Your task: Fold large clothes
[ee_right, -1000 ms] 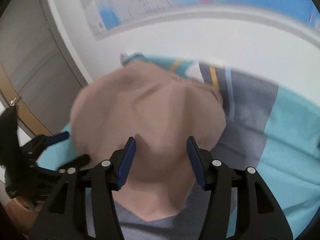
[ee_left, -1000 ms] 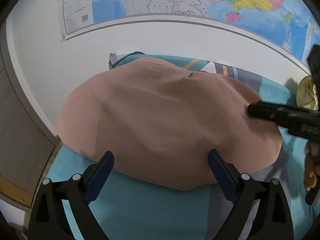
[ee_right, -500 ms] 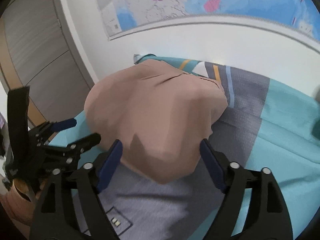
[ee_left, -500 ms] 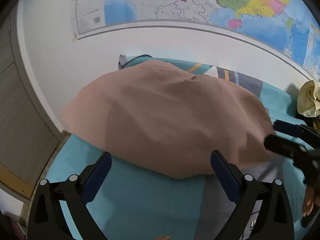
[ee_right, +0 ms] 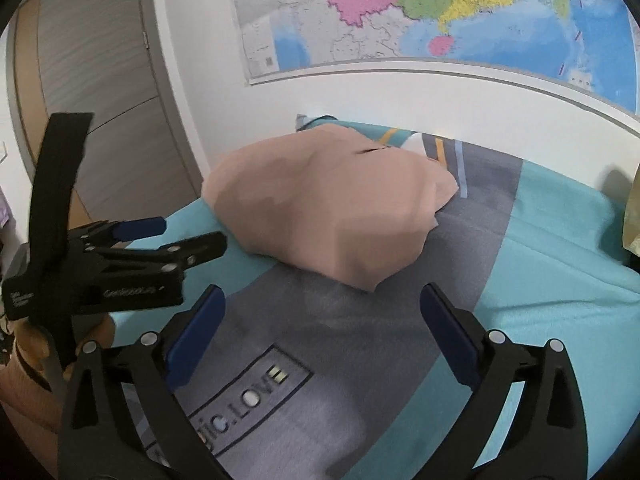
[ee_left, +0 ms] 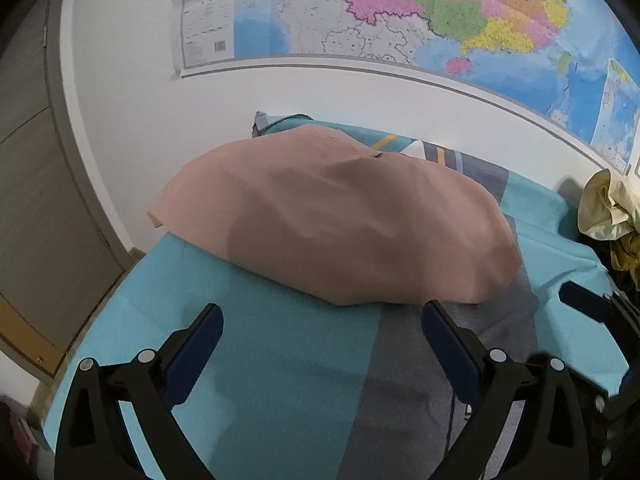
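A salmon-pink garment (ee_left: 344, 224) lies folded in a rounded heap on the teal and grey bedcover (ee_left: 280, 360), toward the wall. My left gripper (ee_left: 322, 316) stands open just short of its near edge, with only bedcover between the fingers. In the right wrist view the garment (ee_right: 328, 216) lies ahead of my right gripper (ee_right: 323, 296). Its jaws are opening wide and nothing is between them. My left gripper (ee_right: 190, 234) shows at the left, held by a hand, beside the garment's left edge.
A big wall map (ee_left: 400, 12) hangs on the white wall behind the bed. A grey-brown wardrobe door (ee_right: 100, 92) stands at the left. A heap of yellowish clothes (ee_left: 608, 208) sits at the right edge. Grey printed lettering (ee_right: 260, 392) marks the cover nearby.
Both grippers have drawn back from the pink garment, which now lies free on the bed. The right gripper's jaws have widened from half open to wide open.
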The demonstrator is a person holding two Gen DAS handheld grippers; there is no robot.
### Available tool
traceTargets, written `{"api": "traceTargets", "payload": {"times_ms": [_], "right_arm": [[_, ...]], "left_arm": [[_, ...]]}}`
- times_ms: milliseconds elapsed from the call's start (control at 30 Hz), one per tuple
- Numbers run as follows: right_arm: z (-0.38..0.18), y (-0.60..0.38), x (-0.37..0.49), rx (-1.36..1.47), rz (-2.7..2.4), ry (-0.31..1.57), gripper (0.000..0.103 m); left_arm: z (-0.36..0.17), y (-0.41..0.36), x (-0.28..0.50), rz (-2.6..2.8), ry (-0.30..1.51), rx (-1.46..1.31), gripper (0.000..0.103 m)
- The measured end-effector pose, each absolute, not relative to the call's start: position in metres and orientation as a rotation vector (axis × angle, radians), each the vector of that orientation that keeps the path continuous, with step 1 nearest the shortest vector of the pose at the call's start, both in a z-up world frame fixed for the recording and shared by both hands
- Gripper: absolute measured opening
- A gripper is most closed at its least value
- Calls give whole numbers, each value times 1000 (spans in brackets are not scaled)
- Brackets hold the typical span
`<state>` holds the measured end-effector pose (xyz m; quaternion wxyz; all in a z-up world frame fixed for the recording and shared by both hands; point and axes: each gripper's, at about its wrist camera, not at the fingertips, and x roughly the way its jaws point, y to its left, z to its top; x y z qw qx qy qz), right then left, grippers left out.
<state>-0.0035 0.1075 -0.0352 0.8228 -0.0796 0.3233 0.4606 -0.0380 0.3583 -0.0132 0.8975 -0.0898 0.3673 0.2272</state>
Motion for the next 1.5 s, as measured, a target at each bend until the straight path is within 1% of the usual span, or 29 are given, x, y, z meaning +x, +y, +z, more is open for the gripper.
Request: {"api": "traceTargets", "payload": {"times_ms": [733, 1500], "right_arm": [[-28, 79, -32, -136, 978, 682, 96], [-30, 75, -33, -121, 978, 703, 96]], "left_arm": [[-12, 331, -66, 495, 739, -173, 96], [-8, 325, -70, 492, 721, -169, 96]]}}
